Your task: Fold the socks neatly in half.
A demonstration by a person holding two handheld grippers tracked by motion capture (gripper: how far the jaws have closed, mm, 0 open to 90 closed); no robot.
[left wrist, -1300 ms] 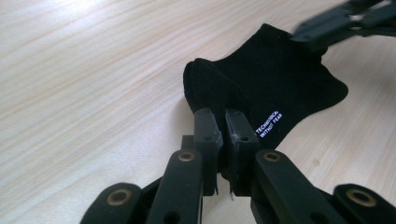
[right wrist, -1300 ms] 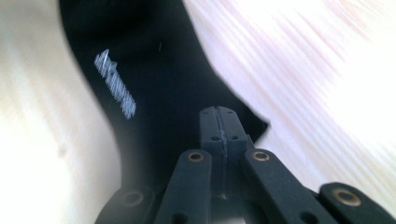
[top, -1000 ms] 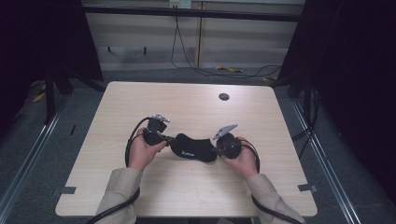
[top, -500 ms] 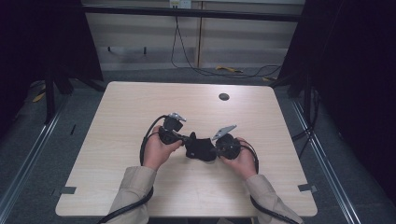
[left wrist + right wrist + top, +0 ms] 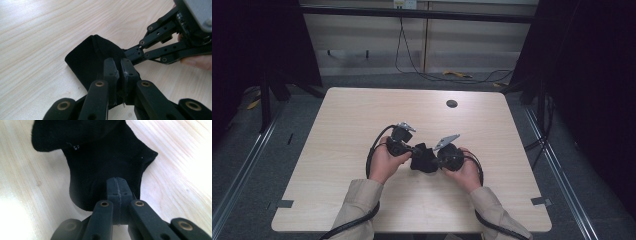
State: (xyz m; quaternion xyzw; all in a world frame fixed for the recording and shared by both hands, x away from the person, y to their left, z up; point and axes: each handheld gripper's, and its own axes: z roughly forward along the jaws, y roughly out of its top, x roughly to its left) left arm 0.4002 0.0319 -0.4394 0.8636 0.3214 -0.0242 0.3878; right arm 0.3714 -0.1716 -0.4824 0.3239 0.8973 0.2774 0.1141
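Note:
A black sock [image 5: 424,163] lies bunched on the wooden table [image 5: 362,115], between my two grippers near the front middle. The left gripper [image 5: 412,150] is shut on one end of it; in the left gripper view its jaws [image 5: 119,67] pinch the sock [image 5: 85,57], which stands up in a fold. The right gripper [image 5: 437,159] holds the other end; in the right gripper view its jaws [image 5: 117,185] are pressed together on the fabric of the sock [image 5: 100,157]. The right gripper [image 5: 135,53] also reaches in from the right of the left gripper view, close to the left one.
A small round black cable hole [image 5: 451,103] sits in the table's far right part. Grey tape marks [image 5: 284,203] sit at the front corners. Cables trail from both grippers along the person's sleeves [image 5: 357,210]. Dark curtains and metal rails flank the table.
The left gripper has moved right toward the right gripper, carrying its end of the sock. The sock, once stretched flat between them, is now folded and bunched.

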